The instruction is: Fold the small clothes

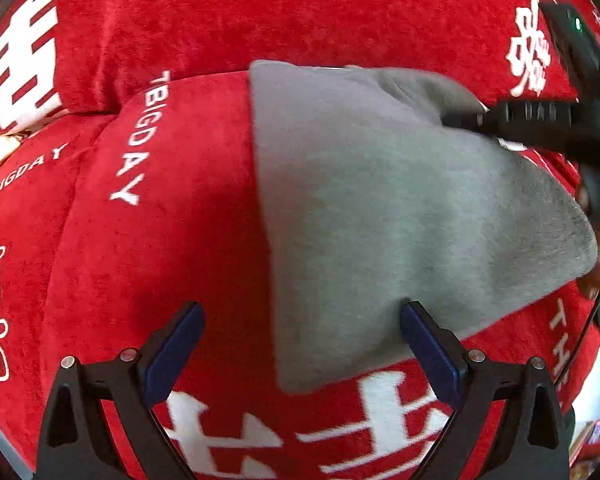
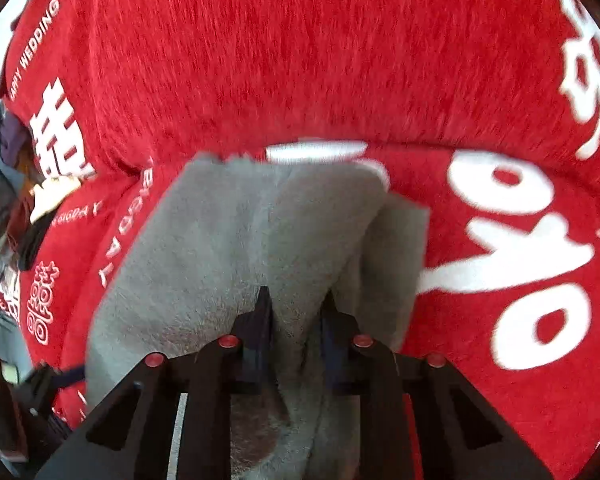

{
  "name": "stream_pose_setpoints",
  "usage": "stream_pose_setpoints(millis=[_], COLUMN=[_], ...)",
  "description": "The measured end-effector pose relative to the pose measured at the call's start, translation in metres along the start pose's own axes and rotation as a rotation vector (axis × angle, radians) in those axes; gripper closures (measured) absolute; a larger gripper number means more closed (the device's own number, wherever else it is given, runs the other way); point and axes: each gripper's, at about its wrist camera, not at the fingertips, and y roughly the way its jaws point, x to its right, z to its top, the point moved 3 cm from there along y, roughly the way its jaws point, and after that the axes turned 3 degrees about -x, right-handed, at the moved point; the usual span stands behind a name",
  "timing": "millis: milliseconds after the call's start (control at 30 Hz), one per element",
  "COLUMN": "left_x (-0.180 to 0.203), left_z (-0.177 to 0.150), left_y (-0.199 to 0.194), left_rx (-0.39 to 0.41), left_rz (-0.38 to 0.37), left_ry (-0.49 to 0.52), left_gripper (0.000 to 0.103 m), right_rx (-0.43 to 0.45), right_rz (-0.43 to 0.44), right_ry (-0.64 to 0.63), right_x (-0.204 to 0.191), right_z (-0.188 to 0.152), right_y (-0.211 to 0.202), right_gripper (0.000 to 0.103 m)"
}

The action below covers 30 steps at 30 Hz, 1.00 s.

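A grey fleece cloth [image 1: 400, 208] lies on a red plush cover with white lettering [image 1: 172, 240]. My left gripper [image 1: 300, 320] is open and empty, its jaws wide apart just above the cloth's near left edge. My right gripper [image 2: 296, 304] is shut on a pinched fold of the grey cloth [image 2: 228, 248] and lifts it off the cover. In the left wrist view the right gripper [image 1: 456, 120] shows as a black tool at the cloth's far right edge.
The red cover [image 2: 320, 60] rises into a cushion-like back behind the cloth. Cluttered items [image 2: 4, 168] sit past the cover's left edge. A hand [image 1: 596, 276] shows by the cloth's right corner.
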Motion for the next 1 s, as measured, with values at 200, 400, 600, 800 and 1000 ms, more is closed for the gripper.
stream_pose_setpoints(millis=[200,400,600,800,1000], left_x=[0.031,0.018,-0.013,-0.045,-0.038], left_z=[-0.002,-0.014,-0.009,0.016,-0.010], left_y=[-0.003,0.001,-0.049,-0.009,0.016], left_rx=[0.019,-0.015,0.125,0.068,0.000], left_rz=[-0.011,-0.014,-0.026,0.042,0.053], left_ry=[0.092,0.056,0.002,-0.161,-0.122], left_gripper=[0.004,0.004,0.004,0.004,0.004], right_rx=[0.000,0.024,0.121,0.023,0.018], right_rz=[-0.057,-0.014,0.059,0.002,0.031], right_ry=[-0.003,0.118,0.093,0.001,0.068], right_x=[0.019,0.036,0.012,-0.015,0.010], right_z=[0.002,-0.006,-0.050,-0.097,-0.125], right_y=[0.000,-0.009,-0.070,-0.046,-0.032], right_gripper=[0.090,0.081,0.023,0.096,0.097])
